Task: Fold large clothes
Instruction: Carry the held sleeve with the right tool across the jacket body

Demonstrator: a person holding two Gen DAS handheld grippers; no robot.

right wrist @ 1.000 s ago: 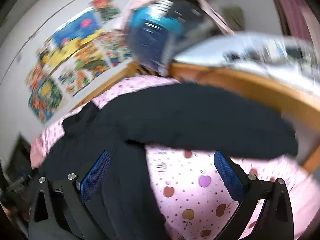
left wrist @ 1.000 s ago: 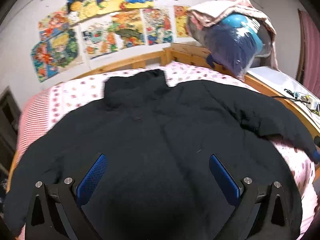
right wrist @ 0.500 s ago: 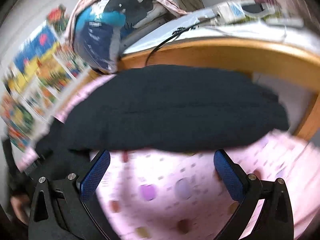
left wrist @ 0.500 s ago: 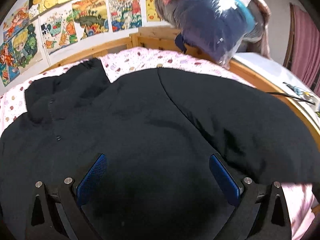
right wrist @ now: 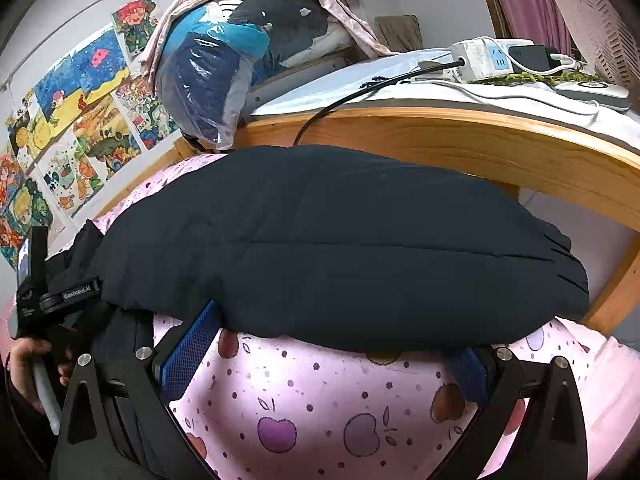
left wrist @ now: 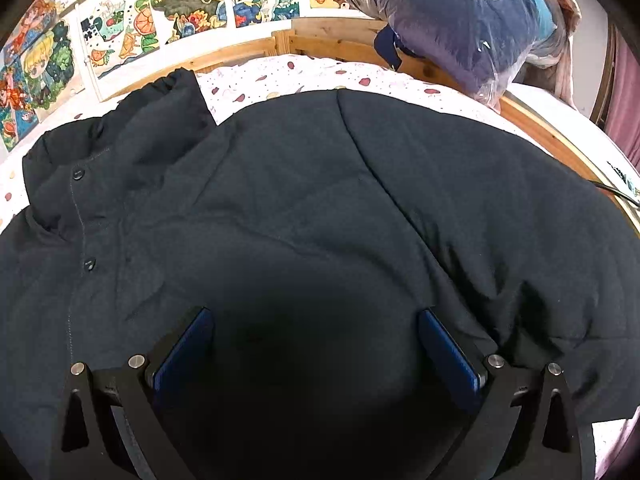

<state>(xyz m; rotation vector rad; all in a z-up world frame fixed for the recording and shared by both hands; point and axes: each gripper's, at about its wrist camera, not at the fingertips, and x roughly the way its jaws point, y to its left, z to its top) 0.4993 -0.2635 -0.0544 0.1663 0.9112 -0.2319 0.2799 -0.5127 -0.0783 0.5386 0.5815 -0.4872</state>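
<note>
A large black padded jacket (left wrist: 304,208) lies spread flat on the pink apple-print bed sheet (left wrist: 304,72), collar at the upper left. My left gripper (left wrist: 316,316) is open, low over the jacket's chest. In the right wrist view, the jacket's sleeve (right wrist: 340,248) lies across the sheet (right wrist: 320,420) toward the bed's wooden rail. My right gripper (right wrist: 332,320) is open right at the sleeve's near edge, and its fingertips are partly hidden under the sleeve. The left gripper's body and the hand holding it show at the left edge of that view (right wrist: 36,308).
A wooden bed rail (right wrist: 460,140) runs behind the sleeve. A plastic-wrapped bundle of bedding (right wrist: 224,64) sits at the bed's corner. A white side surface carries a power strip (right wrist: 484,60) and cables. Posters (left wrist: 132,28) cover the wall.
Both grippers have moved closer and lower to the jacket. The left now hovers over the chest, and the right has reached the sleeve's near edge.
</note>
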